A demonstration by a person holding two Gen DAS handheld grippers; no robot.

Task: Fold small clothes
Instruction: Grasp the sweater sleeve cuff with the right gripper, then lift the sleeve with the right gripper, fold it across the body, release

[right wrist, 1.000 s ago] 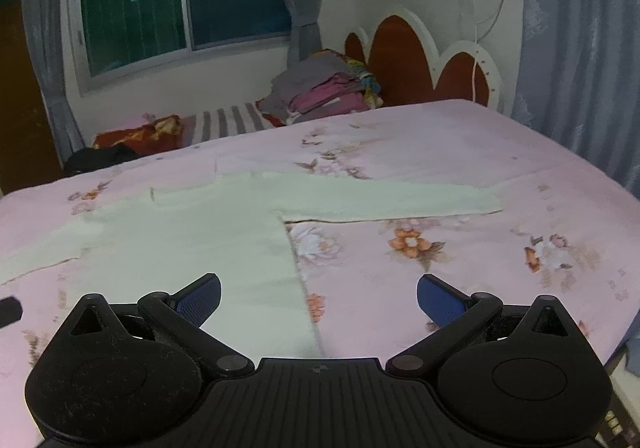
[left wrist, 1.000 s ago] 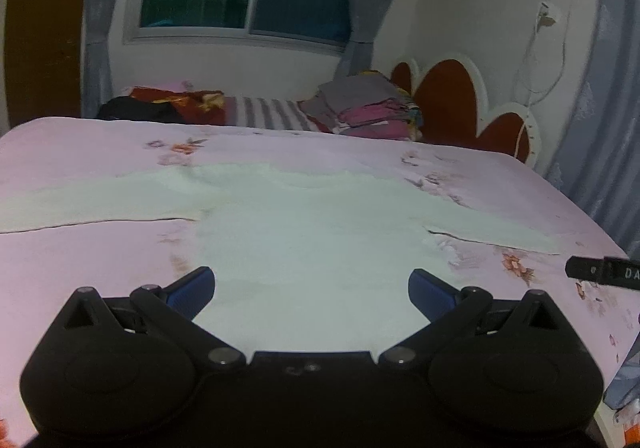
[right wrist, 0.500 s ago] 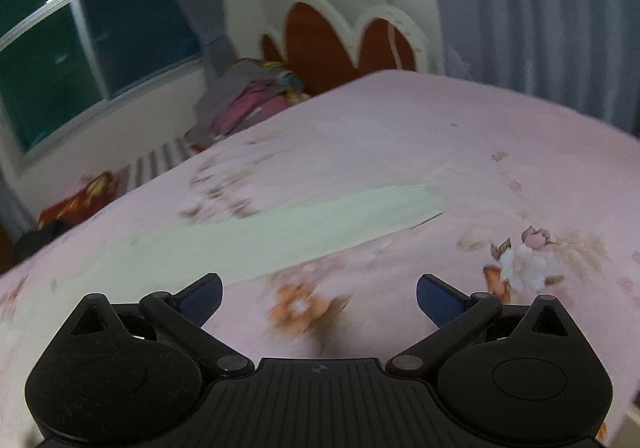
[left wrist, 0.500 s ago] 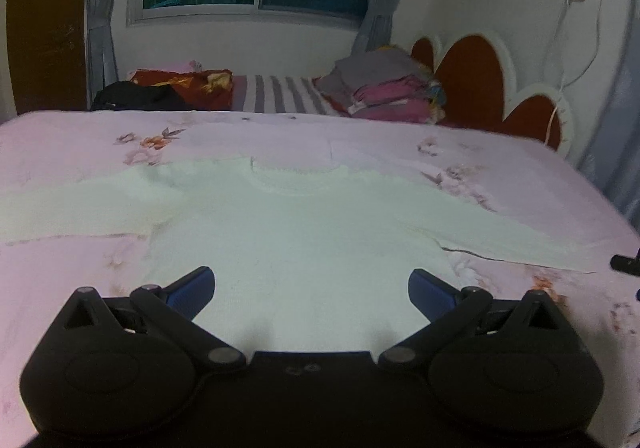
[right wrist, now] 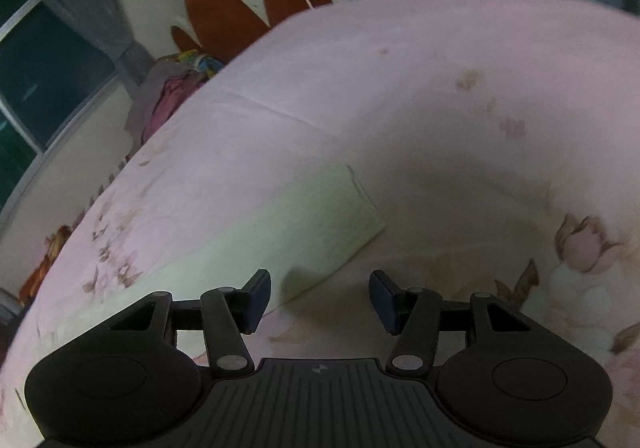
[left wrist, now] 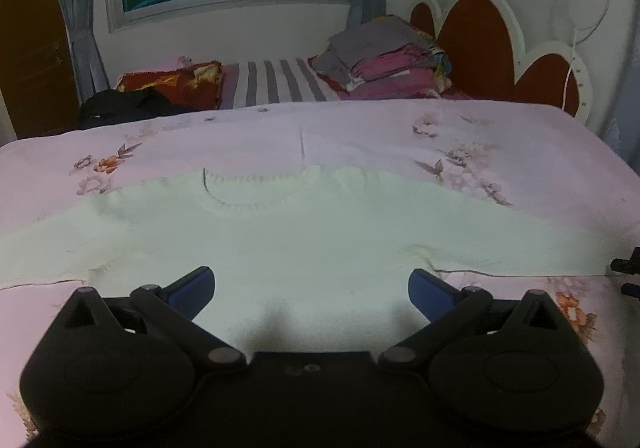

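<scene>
- While the bed fills both views, its pink floral sheet lies slack under everything, so a low pinch by you could take sheet along with knit.
- The pale green sweater lies flat and face up, ahead of and under your left gripper, neckline on the far side from the jaws, sleeves out to both sides.
- Your left jaws stand wide apart, nothing between the pads, poised over the sweater's body near the right armpit. Whether they touch the cloth, I cannot tell.
- The right sleeve runs away from your right gripper, up and to the right, cuff at the far end.
- Your right jaws are closing, now about halfway. The sleeve's lower edge sits just ahead of the gap, nearer the left pad. The pads do not press on it.
- Risk, my read: that edge is off-centre, so the closing pads may catch only a sliver, or nothing, and the sleeve drops when you lift.
- Risk: the right view is smeared. Closing while moving could drag and skew the sleeve.
- Risk: the knit looks soft and stretchy. Pulling the sleeve across may shift the body out of square unless the left side holds it.
- Background: stacked clothes far beyond the jaws, well clear.
- Writing: none readable. Only a small round mark on the right gripper's body.
</scene>
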